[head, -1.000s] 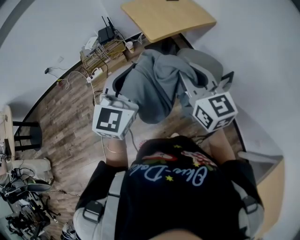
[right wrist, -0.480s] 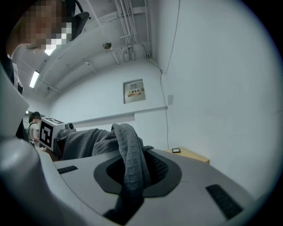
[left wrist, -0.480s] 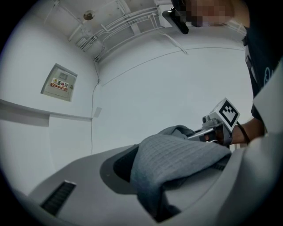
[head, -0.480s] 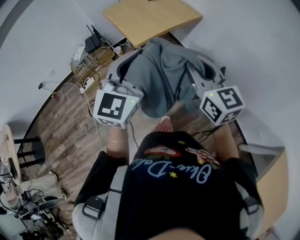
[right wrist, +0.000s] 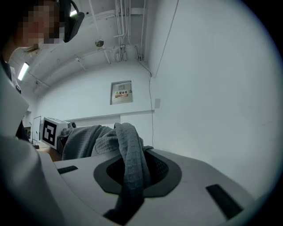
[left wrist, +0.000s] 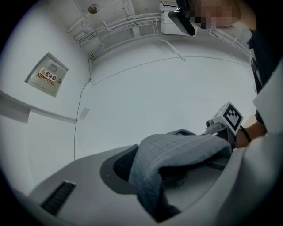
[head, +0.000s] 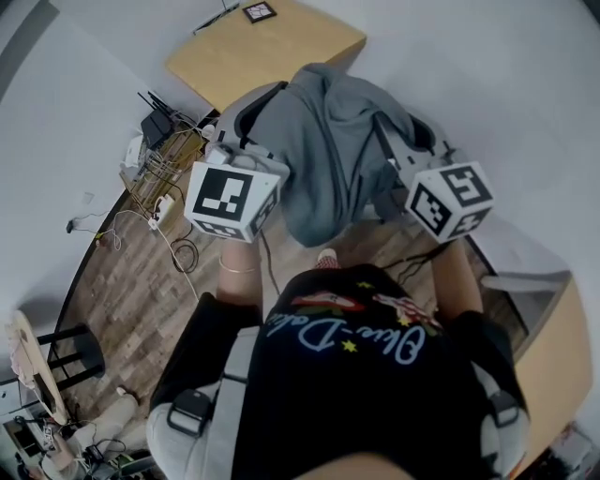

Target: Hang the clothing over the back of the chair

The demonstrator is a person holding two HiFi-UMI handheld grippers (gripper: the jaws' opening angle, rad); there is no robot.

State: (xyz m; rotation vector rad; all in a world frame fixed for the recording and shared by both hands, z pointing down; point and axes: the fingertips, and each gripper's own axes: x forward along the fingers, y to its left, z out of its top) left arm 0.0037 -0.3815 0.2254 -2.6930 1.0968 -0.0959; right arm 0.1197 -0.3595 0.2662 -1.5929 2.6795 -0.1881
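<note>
A grey waffle-knit garment point(head: 323, 155) hangs in a bunch between my two grippers, above the floor. My left gripper point(head: 246, 127) is shut on one edge of it; in the left gripper view the cloth point(left wrist: 177, 154) comes out from between the jaws of that gripper point(left wrist: 166, 198). The right gripper point(head: 405, 145) is shut on the other edge, and the fold point(right wrist: 130, 163) drops into its jaws point(right wrist: 126, 201). Each gripper view shows the other gripper's marker cube point(left wrist: 230, 118) point(right wrist: 49, 131). The garment hides whatever lies under it, and I cannot make out the chair's back.
A wooden tabletop point(head: 272, 61) with a small square marker point(head: 259, 11) stands just beyond the garment. Cables and a wire rack point(head: 159, 164) lie along the wall at left. A black stool point(head: 66, 352) is at the far left, a desk edge point(head: 548, 361) at right.
Both grippers have carried the garment along, slightly higher and closer to the wooden table. The table, cables and stool have slid left in the head view. Both grips are unchanged.
</note>
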